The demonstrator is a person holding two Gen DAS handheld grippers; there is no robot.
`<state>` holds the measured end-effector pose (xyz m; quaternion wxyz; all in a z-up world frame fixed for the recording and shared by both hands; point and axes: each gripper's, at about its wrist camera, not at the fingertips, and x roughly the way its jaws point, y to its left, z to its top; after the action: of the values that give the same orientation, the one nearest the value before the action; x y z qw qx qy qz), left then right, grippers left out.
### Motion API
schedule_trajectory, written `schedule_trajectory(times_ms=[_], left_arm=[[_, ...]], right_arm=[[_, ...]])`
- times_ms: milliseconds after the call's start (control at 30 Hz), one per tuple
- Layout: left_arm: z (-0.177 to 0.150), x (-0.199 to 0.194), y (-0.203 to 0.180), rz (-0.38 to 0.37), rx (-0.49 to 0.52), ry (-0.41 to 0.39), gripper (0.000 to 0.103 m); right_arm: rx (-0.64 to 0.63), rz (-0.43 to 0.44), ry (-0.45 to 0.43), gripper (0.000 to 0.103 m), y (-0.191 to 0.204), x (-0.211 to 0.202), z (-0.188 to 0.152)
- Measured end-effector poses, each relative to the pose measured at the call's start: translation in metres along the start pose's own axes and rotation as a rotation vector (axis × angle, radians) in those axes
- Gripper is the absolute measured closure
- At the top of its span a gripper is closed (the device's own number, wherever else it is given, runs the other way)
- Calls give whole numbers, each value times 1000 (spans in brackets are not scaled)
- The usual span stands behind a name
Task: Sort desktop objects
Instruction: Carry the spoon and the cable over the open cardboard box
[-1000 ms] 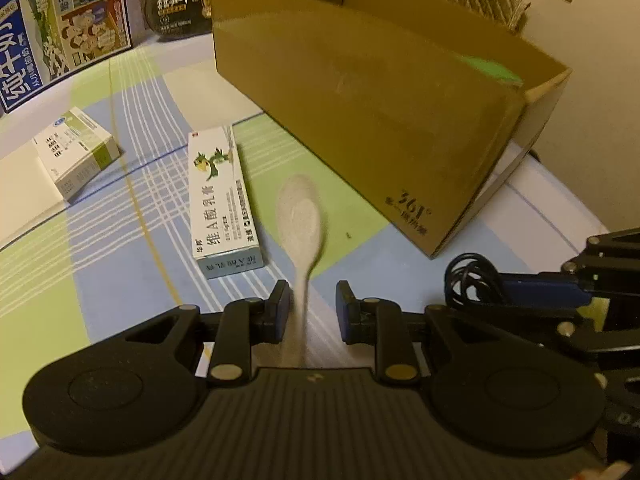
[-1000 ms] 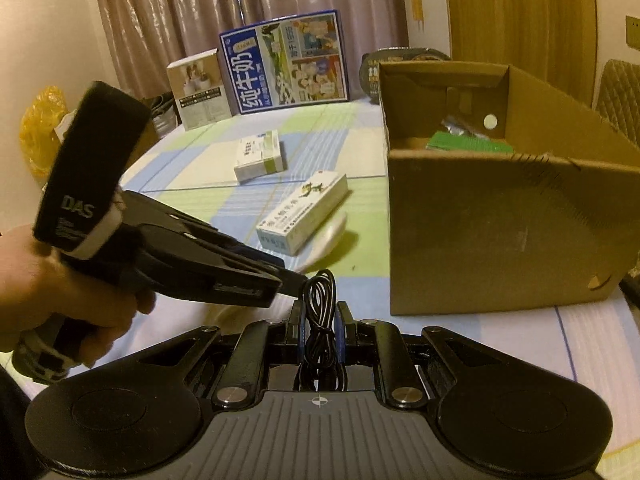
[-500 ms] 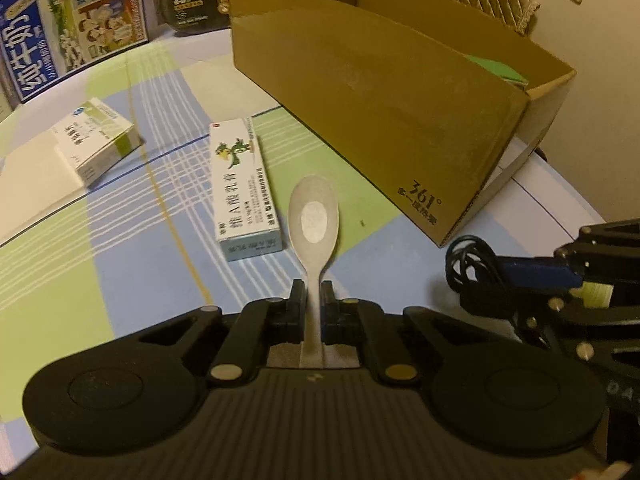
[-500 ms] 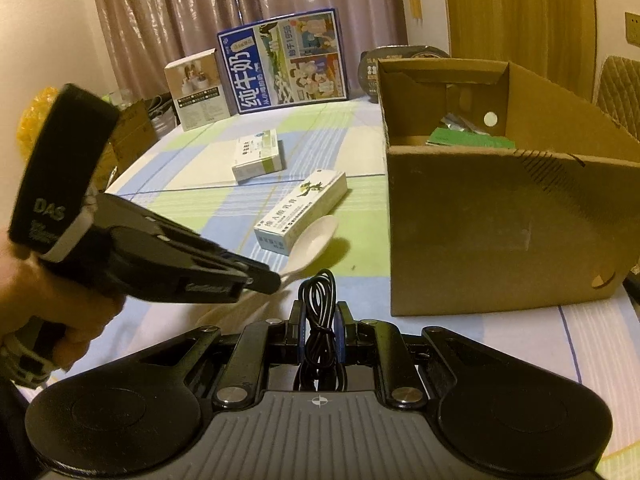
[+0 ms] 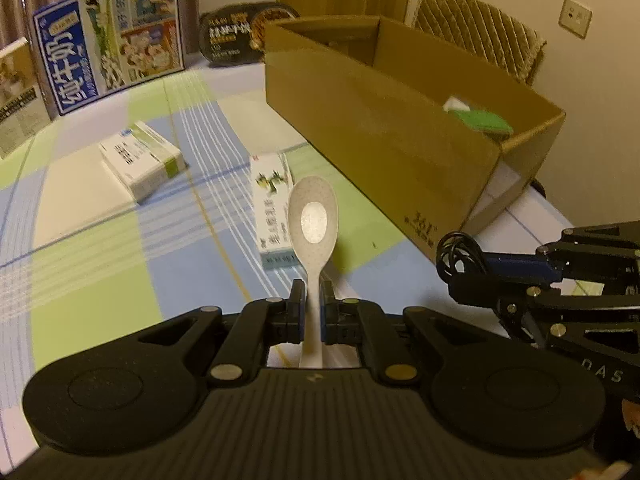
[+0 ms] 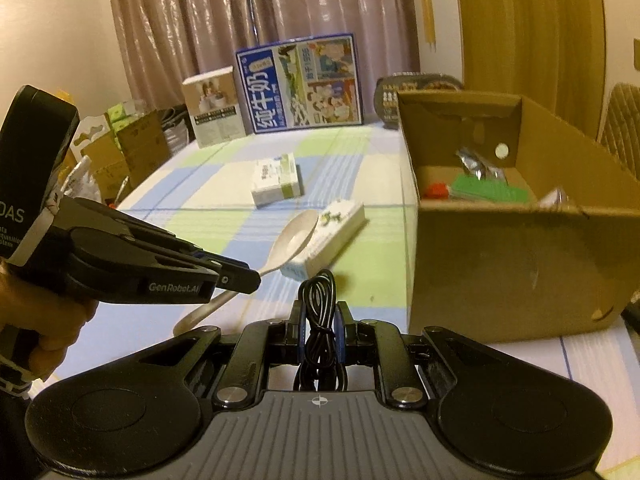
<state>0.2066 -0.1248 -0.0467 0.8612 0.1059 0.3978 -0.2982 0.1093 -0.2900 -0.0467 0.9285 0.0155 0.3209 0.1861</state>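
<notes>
My left gripper [image 5: 313,295] is shut on the handle of a pale speckled spoon [image 5: 313,220] and holds it above the table, bowl forward and tilted up. It shows from the side in the right wrist view [image 6: 256,276] with the spoon [image 6: 294,240]. My right gripper [image 6: 319,312] is shut on a coiled black cable [image 6: 318,300], to the right of the left gripper, where it also shows [image 5: 460,264]. An open cardboard box [image 6: 500,264] stands ahead on the right, holding several items, including a green pack [image 6: 490,190].
A long white ointment box [image 5: 272,216] and a white-green medicine box [image 5: 142,162] lie on the checked tablecloth [image 5: 92,248]. A blue milk carton [image 6: 300,88], a smaller box [image 6: 214,106] and a dark noodle bowl [image 5: 244,32] stand at the far edge. A chair [image 5: 480,32] is behind the cardboard box.
My left gripper has closed on the spoon handle and lifted the spoon off the table, tilting up. The right gripper has kept the cable and risen slightly.
</notes>
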Motion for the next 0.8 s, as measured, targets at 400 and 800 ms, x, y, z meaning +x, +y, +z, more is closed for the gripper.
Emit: schedule_trajectory(times_ms=[400,800], left_arm=[[45,-34,-9,11,-1,-98,99],[122,-23,-56,-45,39,-178,99]], right_arm=[[26,-29,-138,92,-12,-25,53],[8,-129,-264,92,-73,-47,107]])
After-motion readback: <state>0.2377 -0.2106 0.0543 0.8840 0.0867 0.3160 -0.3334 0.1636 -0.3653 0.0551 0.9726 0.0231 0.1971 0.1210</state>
